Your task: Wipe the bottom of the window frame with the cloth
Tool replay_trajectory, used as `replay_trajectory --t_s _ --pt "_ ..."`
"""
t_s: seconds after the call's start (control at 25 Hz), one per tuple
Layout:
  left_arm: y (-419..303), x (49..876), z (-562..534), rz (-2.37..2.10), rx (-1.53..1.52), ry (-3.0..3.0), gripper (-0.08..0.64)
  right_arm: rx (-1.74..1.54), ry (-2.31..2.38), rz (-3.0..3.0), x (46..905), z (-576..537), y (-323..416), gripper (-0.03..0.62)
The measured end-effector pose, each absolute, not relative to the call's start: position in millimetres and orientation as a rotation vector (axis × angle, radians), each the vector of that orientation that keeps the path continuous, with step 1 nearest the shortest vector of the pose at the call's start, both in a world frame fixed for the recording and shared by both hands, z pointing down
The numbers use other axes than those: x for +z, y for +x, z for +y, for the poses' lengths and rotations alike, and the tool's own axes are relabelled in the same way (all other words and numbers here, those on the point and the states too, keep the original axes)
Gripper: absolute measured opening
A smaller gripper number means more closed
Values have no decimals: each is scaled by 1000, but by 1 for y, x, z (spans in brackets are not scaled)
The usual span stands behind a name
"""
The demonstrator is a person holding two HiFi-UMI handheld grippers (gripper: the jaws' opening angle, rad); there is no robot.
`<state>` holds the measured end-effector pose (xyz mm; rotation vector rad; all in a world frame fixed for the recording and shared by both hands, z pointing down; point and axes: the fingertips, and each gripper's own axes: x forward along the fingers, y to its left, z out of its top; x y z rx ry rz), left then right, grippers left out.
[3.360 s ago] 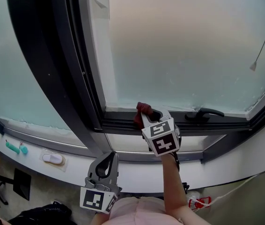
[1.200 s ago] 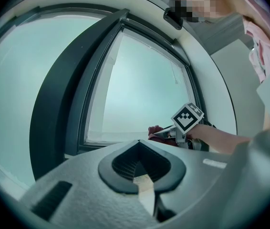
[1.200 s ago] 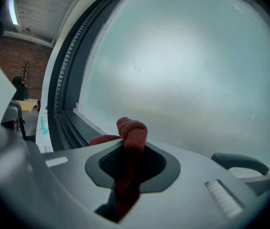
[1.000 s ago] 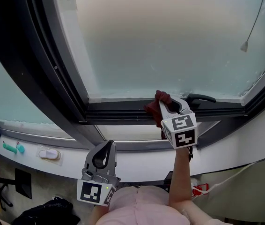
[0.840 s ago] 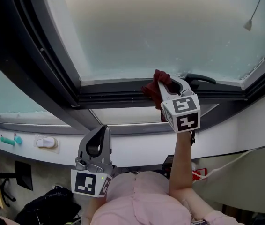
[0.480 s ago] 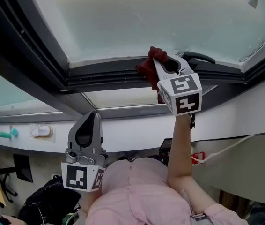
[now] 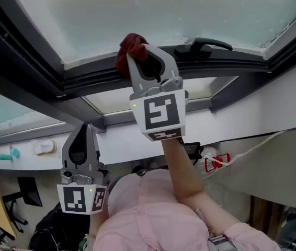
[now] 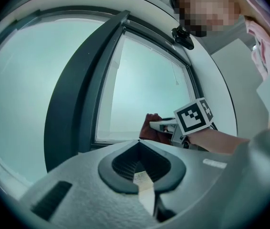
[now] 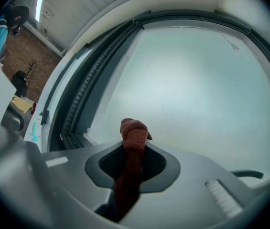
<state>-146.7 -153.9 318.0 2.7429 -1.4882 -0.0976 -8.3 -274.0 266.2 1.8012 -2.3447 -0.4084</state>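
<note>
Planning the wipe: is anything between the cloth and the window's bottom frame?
Nothing visible; the cloth in the right claw is right at the bottom frame. A handle lies on the frame farther right.

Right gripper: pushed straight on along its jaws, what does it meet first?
Its clamped cloth leads and would likely press on the frosted pane just above the bottom frame; depth is unclear.
</note>
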Motion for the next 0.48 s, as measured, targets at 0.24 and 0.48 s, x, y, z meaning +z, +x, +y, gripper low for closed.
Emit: replay_trajectory --t_s 0.24,0.48 --pt "-174 318 -145 -1558 -76 2723 -2 -449 1601 -2470 269 -266 -91 68" --pt "-192 319 -136 -1591 -73 2725 -2 -397 1570 -2557 274 -265 -122 69"
